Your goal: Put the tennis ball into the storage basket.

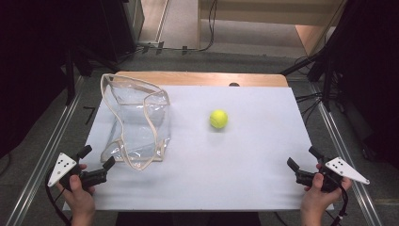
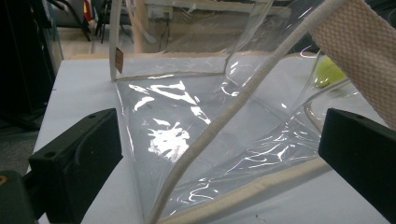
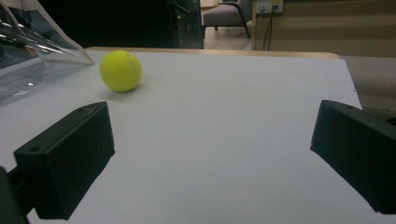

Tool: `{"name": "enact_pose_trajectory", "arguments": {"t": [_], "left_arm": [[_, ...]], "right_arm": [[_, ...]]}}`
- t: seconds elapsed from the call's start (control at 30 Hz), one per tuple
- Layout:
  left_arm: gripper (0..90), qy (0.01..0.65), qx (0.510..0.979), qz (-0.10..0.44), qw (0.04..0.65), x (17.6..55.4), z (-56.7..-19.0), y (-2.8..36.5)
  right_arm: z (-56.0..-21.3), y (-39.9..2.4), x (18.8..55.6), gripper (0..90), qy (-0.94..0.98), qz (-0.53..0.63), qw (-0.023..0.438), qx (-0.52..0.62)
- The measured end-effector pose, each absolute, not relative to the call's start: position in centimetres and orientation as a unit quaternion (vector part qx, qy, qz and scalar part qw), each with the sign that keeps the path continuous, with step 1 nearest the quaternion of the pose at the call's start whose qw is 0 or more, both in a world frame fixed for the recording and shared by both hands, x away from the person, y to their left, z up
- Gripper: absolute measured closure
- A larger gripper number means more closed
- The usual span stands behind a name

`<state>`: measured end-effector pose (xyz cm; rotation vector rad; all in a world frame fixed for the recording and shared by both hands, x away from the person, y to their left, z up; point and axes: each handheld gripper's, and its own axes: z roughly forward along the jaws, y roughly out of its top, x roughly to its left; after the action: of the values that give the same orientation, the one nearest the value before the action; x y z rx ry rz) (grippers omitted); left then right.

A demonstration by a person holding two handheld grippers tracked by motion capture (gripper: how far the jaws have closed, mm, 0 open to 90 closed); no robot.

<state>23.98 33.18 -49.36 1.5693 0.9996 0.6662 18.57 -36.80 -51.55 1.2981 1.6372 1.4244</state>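
— Bag (image 1: 136, 123) first: where did it sit?
— Clear plastic, with cream trim, it stood slumped on the left part of the white desk (image 1: 244, 179), its near corner just ahead of the left gripper (image 1: 96, 162).
— Was that gripper holding it?
— No. Its fingers (image 2: 77, 163) were spread wide, the bag's corner between them but not pinched.
— And the ball (image 1: 219, 118)?
— Yellow, mid-desk, well apart from the bag. The right gripper (image 1: 301, 162) lay at the near right corner, fingers (image 3: 65, 158) released, nothing between them.
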Motion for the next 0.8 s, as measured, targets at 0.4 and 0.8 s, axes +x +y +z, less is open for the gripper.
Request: {"name": "enact_pose_trajectory", "arguments": {"t": [0.4, 0.8], "left_arm": [[0.0, 0.419, 0.664, 0.28, 0.552, 24.0, -49.3, 33.2], [0.0, 0.419, 0.664, 0.279, 0.552, 24.1, -49.3, 33.2]], "right_arm": [[-49.6, -35.3, 19.1, 0.0, 0.651, 0.511, 0.289, 0.48], [-47.6, -33.9, 20.7, 0.0, 0.671, 0.495, 0.276, 0.479]]}}
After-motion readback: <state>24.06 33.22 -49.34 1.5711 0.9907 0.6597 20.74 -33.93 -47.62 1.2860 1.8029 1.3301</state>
